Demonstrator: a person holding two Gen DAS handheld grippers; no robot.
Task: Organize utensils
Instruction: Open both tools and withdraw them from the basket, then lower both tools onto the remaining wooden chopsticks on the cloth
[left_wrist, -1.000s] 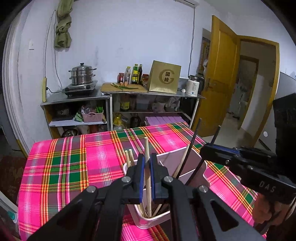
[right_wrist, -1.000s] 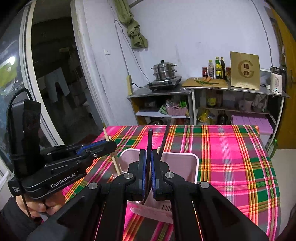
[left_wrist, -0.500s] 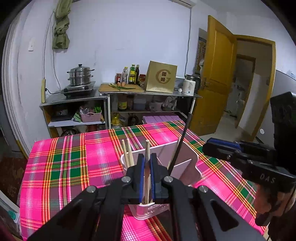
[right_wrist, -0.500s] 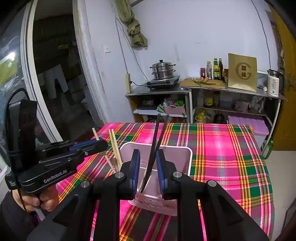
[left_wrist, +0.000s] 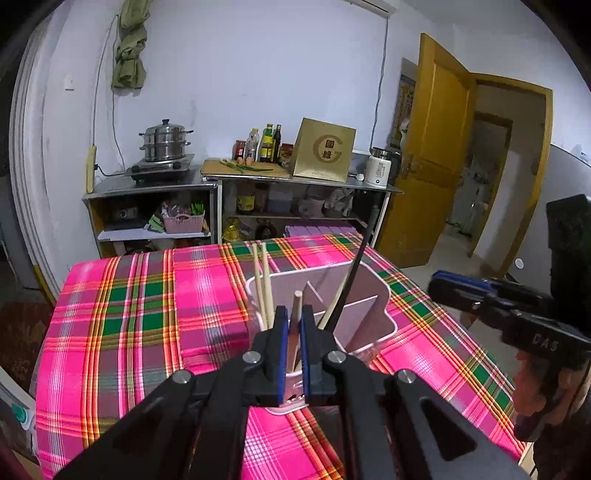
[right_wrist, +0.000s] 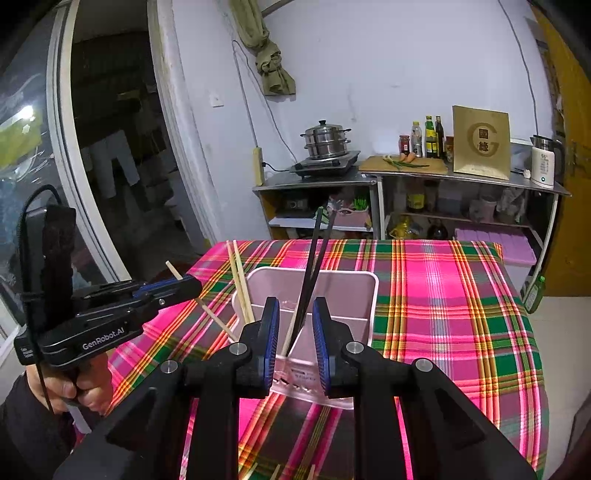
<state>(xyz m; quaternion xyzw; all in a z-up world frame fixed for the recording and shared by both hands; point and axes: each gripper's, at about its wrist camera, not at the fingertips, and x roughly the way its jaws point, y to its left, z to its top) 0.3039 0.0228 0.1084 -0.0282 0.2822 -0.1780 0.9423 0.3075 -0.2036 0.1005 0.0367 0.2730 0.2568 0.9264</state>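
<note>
Wooden, pale and slender, the chopstick stands nearly upright between the left gripper jaws, which are clamped on it just above the pink plastic divided utensil holder on the plaid-clothed table. Its long axis points down into the near-left compartment, so a straight lowering would seat it. Right gripper jaws have just been opening; they stand apart, the two black chopsticks leaning free in the holder beyond them.
</note>
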